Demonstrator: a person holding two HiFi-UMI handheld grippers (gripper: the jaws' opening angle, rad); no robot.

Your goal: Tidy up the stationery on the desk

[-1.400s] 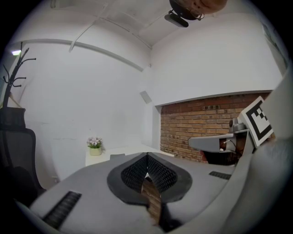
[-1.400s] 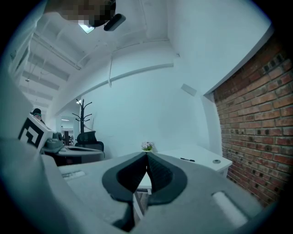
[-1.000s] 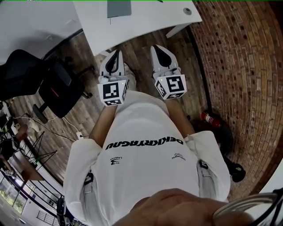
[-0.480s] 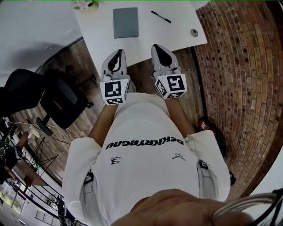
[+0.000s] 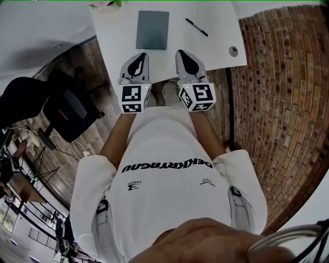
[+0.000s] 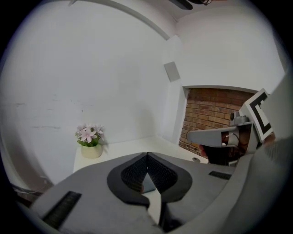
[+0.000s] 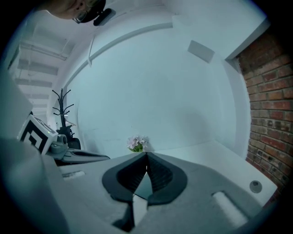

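A grey notebook lies flat on the white desk, and a black pen lies to its right. My left gripper reaches over the desk's near edge just below the notebook, shut with nothing in it; its tips meet in the left gripper view. My right gripper hangs beside it over the same edge, also shut and empty, with its tips together in the right gripper view. A sliver of the notebook shows through the jaw gaps in both gripper views.
A small pot of pink flowers stands at the desk's far left, also seen as the flower pot. A round cable grommet sits near the desk's right edge. A black office chair stands left, a brick wall right.
The person has stepped toward the desk: both grippers moved forward from over the wooden floor to the desk's near edge. The notebook, pen and flower pot have come into view.
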